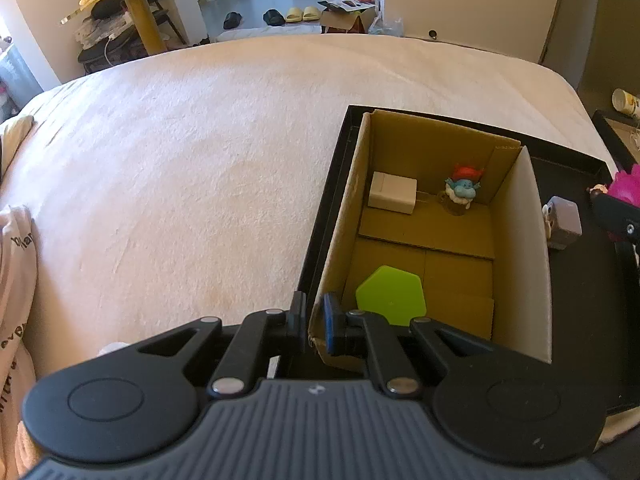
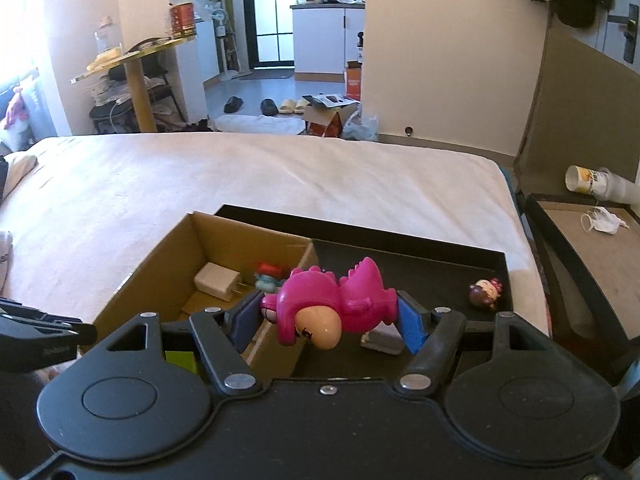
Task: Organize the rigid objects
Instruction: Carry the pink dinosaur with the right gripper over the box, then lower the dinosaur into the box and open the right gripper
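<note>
Right wrist view, item one: pink dinosaur figurine [image 2: 332, 304], hard moulded plastic, lying sideways between the blue pads of the right gripper [image 2: 330, 318], which is clamping it across the body while it is hanging above the seam between the cardboard box [image 2: 152, 272] and the black tray [image 2: 420, 258]. Judged light, stiff and glossy, so likely to be twisting in the pads if squeezed on the rounded head; the flatter flanks are the better hold.

Already sitting in the box, at 11 o'clock from the figurine: white plug adapter [image 2: 216, 280] and a small blue troll figure with red hair [image 2: 269, 276].

Waiting on the tray: a round-headed doll figurine [image 2: 486, 294] at 3 o'clock, and a grey block-shaped object [image 2: 382, 340] at 5 o'clock, partly hidden, possibly a toy.

Left wrist view: left gripper [image 1: 314, 320] is pinching the near-left wall of the box, its jaws nearly together on the cardboard, steadying it. A lime green hexagonal piece [image 1: 390, 294] is lying on the box floor at 1 o'clock from those fingers. Everything is resting on the cream bed cover [image 1: 200, 160].
</note>
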`<state>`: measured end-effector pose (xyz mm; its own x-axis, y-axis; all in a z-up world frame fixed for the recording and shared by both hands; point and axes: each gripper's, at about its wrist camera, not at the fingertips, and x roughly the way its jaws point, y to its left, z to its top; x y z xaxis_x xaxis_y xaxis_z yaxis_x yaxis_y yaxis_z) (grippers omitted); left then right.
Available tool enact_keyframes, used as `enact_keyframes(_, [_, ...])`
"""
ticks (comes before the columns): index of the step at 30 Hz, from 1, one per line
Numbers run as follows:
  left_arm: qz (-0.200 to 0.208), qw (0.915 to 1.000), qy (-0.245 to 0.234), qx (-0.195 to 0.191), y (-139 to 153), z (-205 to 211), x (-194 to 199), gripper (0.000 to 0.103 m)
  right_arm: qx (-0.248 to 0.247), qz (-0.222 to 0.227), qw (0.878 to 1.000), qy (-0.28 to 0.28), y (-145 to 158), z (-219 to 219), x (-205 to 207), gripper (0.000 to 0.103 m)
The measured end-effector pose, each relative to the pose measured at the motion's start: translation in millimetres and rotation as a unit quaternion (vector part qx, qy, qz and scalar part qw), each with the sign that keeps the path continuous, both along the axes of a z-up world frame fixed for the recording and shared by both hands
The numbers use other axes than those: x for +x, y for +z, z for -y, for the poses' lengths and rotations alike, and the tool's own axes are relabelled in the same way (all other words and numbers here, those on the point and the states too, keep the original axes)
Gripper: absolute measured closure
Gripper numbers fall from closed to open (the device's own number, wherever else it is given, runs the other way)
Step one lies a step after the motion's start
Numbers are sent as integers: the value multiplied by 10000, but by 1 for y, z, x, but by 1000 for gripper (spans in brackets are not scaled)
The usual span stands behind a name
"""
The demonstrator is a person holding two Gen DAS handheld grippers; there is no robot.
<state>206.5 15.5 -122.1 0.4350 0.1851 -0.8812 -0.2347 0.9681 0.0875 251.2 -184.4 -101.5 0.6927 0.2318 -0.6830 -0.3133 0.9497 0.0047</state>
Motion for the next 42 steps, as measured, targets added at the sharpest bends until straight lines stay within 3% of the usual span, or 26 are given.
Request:
enact_keyframes(25, [166, 9989, -9, -436, 1, -14, -3, 95, -45, -81, 9978, 661, 1, -64, 0, 35])
enact_keyframes(42, [174, 9984, 11, -541, 0, -17, -2, 95, 279, -723, 9929, 907, -17, -82, 14, 35])
